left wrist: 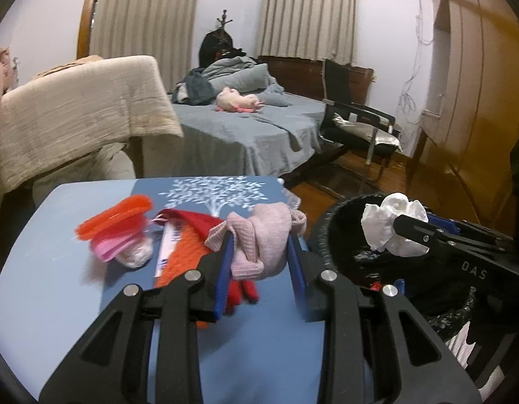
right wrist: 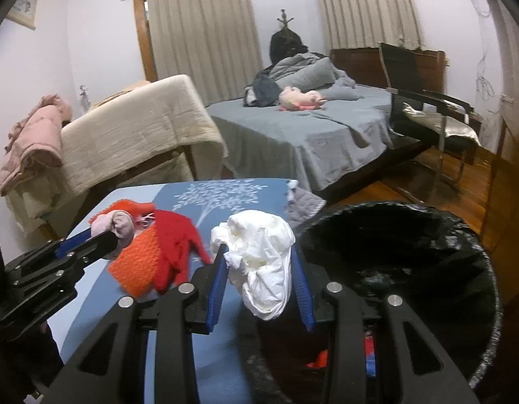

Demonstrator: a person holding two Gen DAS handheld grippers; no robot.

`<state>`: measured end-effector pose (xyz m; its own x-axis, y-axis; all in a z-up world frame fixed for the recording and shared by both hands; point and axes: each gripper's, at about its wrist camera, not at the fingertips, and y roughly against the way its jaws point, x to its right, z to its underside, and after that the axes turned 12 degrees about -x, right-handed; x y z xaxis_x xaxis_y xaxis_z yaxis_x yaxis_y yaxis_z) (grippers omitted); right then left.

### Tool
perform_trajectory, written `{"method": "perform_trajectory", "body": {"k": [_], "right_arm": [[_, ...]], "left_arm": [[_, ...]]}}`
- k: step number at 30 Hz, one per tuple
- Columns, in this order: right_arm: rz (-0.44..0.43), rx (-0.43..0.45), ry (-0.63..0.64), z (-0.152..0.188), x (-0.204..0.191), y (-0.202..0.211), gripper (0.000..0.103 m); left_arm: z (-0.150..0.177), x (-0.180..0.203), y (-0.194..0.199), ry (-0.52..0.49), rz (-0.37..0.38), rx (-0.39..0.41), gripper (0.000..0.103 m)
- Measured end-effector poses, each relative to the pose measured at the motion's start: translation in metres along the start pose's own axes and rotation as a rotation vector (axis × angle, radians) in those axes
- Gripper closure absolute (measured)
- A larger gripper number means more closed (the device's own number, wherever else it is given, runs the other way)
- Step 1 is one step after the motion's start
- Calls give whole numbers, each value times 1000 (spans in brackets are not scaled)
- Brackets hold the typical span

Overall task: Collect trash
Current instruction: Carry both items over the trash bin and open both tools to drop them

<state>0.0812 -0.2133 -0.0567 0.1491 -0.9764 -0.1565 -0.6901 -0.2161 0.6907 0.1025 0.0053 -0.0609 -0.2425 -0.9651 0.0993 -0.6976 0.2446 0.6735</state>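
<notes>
Right wrist view: right tool (right wrist: 259, 269) clenched on white wad (right wrist: 262, 262), frame centre, beside bin (right wrist: 461, 222) | left tool (left wrist: 259, 252) grips pink cloth (left wrist: 259, 239) over worktop (left wrist: 57, 235) | clear the rim before letting go.

We see a crumpled white tissue wad (right wrist: 264, 262) clamped between blue pads, hanging at the near rim of the black-lined trash bin (right wrist: 427, 235). A bunched pink knit cloth (left wrist: 259, 242) is pinched likewise above the blue table (left wrist: 57, 286).
</notes>
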Motion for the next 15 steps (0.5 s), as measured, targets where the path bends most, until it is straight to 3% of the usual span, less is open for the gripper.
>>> {"method": "perform_trajectory", "body": {"k": [15], "right_arm": [[120,26,-118,7,77,21,66]], "left_arm": [[-18,74,-37,-104,116,-22,73]]}}
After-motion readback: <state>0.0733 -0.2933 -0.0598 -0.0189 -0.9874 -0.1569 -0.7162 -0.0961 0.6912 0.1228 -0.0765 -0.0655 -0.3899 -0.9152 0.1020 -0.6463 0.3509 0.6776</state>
